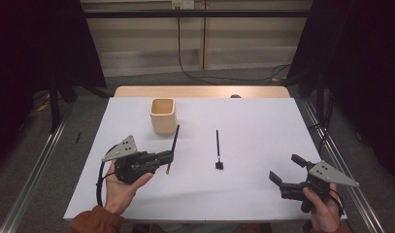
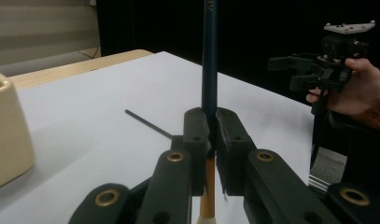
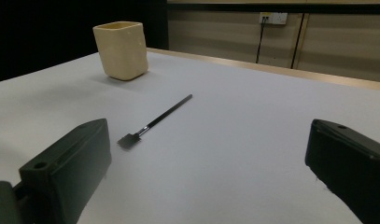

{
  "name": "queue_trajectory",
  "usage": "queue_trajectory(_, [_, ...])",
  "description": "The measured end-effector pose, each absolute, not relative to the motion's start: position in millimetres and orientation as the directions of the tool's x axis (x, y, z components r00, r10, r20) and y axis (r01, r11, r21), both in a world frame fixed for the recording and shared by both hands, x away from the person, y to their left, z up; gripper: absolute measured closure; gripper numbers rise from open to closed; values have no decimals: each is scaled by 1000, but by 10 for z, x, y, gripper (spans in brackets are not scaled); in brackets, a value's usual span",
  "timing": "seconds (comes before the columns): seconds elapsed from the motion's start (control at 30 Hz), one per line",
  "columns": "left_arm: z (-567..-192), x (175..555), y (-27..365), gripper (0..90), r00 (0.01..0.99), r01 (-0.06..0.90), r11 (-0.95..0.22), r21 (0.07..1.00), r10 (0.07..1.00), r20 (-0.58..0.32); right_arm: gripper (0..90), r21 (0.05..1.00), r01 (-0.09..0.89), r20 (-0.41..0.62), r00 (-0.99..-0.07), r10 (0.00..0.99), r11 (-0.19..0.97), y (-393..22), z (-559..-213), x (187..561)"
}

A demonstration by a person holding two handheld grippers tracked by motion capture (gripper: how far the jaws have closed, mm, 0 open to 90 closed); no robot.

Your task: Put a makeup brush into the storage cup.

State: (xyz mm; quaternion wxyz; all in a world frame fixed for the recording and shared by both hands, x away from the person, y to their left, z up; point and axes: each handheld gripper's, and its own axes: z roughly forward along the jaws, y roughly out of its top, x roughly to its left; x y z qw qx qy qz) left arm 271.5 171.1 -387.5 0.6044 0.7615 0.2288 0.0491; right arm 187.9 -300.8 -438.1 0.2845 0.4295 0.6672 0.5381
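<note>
With the left tongs (image 1: 169,156) clamped on the brush (image 1: 173,143), keep it upright (right tongs (image 1: 286,171) gaping empty) toward the cup (image 1: 162,115) at twelve o'clock.

A white table (image 1: 263,184) stands on a grey floor (image 1: 83,131), with a bare wooden strip (image 1: 200,91) along its far edge. A black cable (image 1: 185,68) hangs down the beige back wall (image 1: 243,34) from a socket (image 1: 182,4) and trails across the floor. Black curtains (image 1: 35,43) flank both sides, and metal rails (image 1: 35,170) run along the floor beside the table
</note>
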Motion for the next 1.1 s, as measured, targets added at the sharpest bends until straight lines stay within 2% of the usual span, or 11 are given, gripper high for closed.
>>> queue_trajectory(0.6, [-3761,2805,1397,836,915,293,-188,937,341,-218,0,962,267,81,-478,875,57,-3007,-4380,1876])
queue_trajectory(1.1, [-3697,2846,1179,837,940,285,-320,904,279,-198,0,962,266,81,-481,873,58,-3007,-4380,1875])
